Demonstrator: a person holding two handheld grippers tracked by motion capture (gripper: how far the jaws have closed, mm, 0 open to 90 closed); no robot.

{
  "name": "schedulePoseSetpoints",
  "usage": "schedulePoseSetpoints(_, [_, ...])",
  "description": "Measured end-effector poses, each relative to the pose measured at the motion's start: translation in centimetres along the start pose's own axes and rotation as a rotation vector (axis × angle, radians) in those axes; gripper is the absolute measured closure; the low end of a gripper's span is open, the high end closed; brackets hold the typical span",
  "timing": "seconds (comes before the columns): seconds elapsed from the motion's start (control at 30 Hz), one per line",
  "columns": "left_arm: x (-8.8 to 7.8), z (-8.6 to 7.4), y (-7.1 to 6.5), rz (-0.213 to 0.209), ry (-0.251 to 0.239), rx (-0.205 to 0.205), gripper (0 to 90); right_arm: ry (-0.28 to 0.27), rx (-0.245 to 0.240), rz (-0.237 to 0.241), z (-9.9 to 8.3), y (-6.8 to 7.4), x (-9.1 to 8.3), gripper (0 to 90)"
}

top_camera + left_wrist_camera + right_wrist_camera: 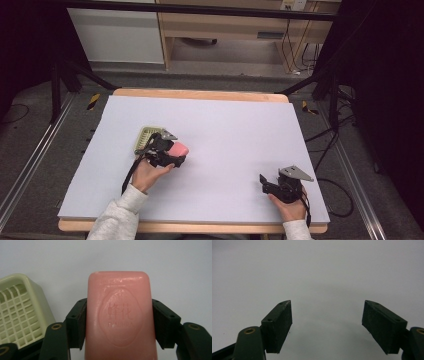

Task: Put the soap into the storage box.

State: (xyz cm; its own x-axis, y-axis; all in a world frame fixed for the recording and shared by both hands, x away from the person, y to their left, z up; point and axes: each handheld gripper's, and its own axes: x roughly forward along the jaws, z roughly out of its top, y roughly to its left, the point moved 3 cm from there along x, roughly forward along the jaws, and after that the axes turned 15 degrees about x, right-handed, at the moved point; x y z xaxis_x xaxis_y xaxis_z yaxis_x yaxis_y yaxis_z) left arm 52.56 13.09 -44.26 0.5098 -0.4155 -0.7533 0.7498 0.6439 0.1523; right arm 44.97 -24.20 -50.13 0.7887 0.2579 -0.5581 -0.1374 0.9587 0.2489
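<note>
Jaws of left gripper (119, 322) clamp stamped pink soap (120, 315)

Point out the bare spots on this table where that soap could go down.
Free: the white table beyond both tongs, and the stretch between the left tongs and the open right tongs. Crowded: the left side, where the pink soap is clamped beside the yellow-green soap dish.

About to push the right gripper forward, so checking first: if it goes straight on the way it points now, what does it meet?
Nothing, as far as I can tell. The right gripper is open, with bare white table ahead. The left gripper, holding the soap, sits well off to the side.
</note>
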Motion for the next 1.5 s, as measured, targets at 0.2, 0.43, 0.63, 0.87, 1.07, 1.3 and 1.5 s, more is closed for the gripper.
schedulePoseSetpoints(0.2, [-0.6,-0.4,0.7,0.013,-0.012,-0.010,37.2,0.000,-0.002,0.002,0.0,0.1,-0.1,24.1])
schedulePoseSetpoints(0.43, [-1.0,-1.1,2.1,0.042,-0.012,-0.043,37.2,-0.006,-0.020,0.004,-0.1,0.3,-0.1,24.1])
schedulePoseSetpoints(0.63, [-1.4,-1.3,3.2,0.064,-0.019,-0.070,37.2,-0.006,-0.019,0.004,-0.1,0.3,-0.1,24.1])
schedulePoseSetpoints(0.87, [-1.8,-1.5,4.1,0.077,-0.026,-0.096,37.2,-0.006,-0.019,0.004,-0.1,0.2,-0.1,24.0])
schedulePoseSetpoints(1.07, [-2.1,-1.7,5.0,0.093,-0.027,-0.116,37.2,-0.006,-0.017,0.008,0.0,0.2,-0.1,24.0])
schedulePoseSetpoints(1.3, [-2.3,-1.9,6.2,0.119,-0.036,-0.152,37.2,-0.005,-0.010,0.011,0.1,0.2,-0.1,23.9])
schedulePoseSetpoints(1.5, [-2.0,-2.2,7.1,0.138,-0.035,-0.178,37.2,-0.004,-0.009,0.010,0.1,0.3,0.0,23.9])
